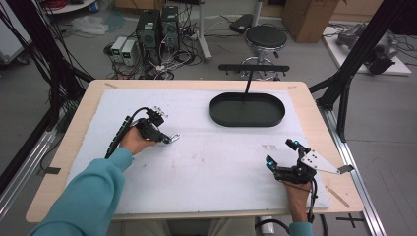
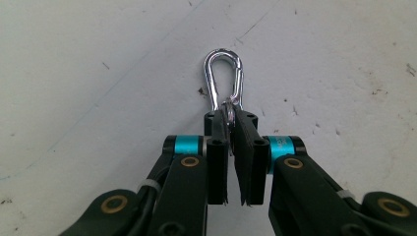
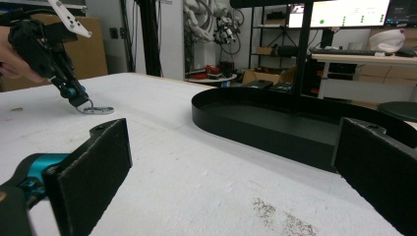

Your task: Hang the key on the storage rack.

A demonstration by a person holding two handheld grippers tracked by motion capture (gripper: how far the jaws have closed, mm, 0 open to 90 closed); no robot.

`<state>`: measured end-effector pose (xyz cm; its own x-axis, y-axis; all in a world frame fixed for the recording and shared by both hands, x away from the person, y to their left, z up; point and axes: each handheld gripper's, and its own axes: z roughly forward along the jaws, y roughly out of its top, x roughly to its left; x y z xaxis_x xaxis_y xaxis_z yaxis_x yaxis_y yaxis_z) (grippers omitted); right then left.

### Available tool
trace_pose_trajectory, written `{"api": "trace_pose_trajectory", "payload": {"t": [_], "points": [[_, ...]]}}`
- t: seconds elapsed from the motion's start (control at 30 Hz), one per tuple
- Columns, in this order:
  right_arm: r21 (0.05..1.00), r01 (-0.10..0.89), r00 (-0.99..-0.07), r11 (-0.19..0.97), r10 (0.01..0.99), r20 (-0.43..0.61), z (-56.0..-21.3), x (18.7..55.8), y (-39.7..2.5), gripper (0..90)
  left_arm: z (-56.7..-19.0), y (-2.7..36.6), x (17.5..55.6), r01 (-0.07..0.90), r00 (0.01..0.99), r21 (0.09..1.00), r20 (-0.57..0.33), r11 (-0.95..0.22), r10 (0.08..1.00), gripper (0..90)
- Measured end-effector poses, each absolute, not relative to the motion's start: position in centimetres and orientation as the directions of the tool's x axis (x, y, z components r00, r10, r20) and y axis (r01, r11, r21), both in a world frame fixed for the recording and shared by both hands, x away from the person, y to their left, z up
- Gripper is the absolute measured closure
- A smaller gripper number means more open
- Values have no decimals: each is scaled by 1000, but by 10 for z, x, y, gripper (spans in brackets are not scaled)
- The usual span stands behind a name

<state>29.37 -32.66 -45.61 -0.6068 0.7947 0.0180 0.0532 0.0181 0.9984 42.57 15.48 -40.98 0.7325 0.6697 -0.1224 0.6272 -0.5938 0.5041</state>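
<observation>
The left gripper (image 1: 164, 136) sits at about 10 o'clock on the white mat (image 1: 221, 162). Its jaws are squeezed tight on one end of a shiny silver carabiner (image 2: 224, 78). The clip's round end sticks out past the jaw tips and lies just over the mat.

The right gripper (image 1: 280, 153) rests at about 4 o'clock, near the front edge, well apart from the clip. Its jaws are wide apart and hold nothing.

A black oval tray (image 1: 247, 109) sits at about 1 o'clock, toward the far side of the wooden table (image 1: 78, 123).
</observation>
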Motion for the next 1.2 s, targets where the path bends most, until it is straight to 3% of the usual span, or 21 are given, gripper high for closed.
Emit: {"api": "trace_pose_trajectory", "payload": {"t": [0.77, 1.2], "points": [[998, 57, -607, 17, 795, 21, -456, 294, -327, 8, -408, 152, 421, 596, 748, 527, -89, -606, 658, 883], [998, 57, -602, 12, 798, 24, -456, 294, -328, 8, -386, 161, 414, 530, 780, 663, -136, -529, 610, 884]]}}
